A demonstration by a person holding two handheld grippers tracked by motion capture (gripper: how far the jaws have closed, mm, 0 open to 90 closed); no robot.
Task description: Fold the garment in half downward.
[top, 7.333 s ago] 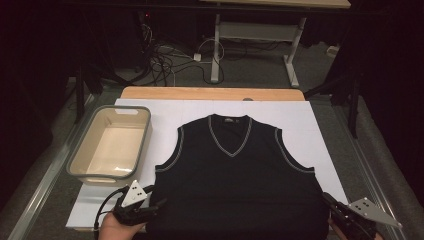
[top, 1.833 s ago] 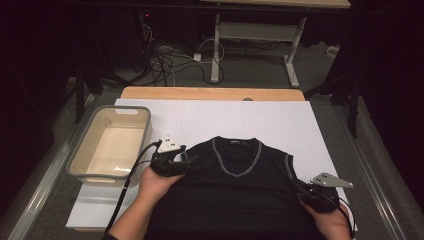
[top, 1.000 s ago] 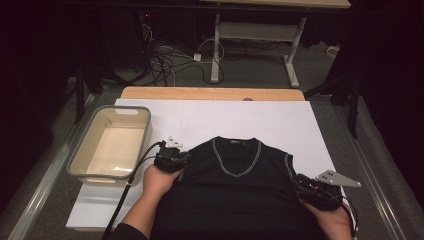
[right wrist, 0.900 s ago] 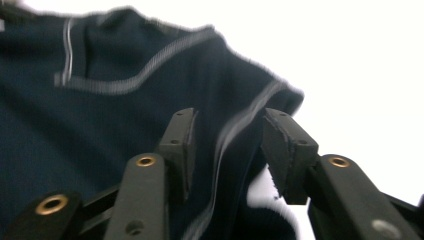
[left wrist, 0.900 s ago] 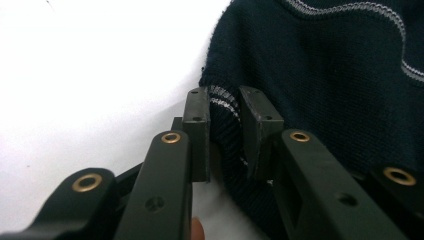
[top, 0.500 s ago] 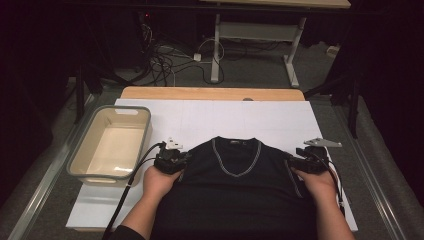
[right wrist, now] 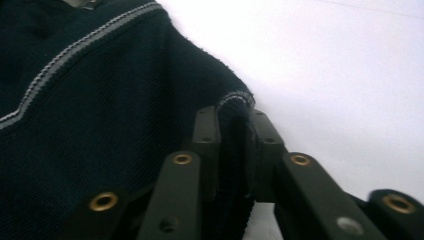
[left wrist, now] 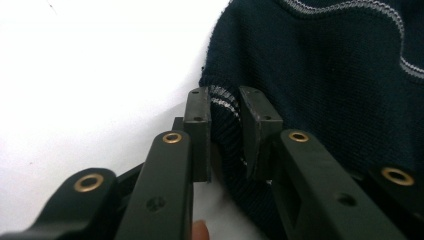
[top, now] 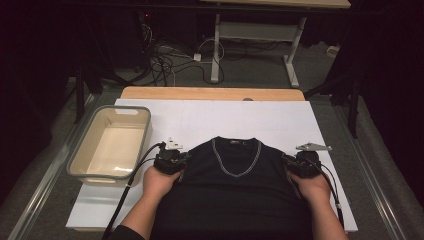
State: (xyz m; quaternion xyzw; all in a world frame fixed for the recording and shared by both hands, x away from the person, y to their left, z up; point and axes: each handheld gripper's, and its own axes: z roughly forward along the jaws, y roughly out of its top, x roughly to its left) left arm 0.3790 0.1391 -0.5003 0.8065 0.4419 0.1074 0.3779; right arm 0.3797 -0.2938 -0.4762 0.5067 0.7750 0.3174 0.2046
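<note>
While tools pinch the vest (top: 235,190), the tub (top: 80,165) holds nothing.

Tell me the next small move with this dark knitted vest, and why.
Probably lift both shoulders together and carry them toward the near edge to fold it. The left hand-held gripper is shut on one shoulder of the dark knitted sleeveless vest with grey-striped trim, and the right hand-held gripper, whose jaws have just been closing, pinches the other, so both corners look secured on the white table.
</note>
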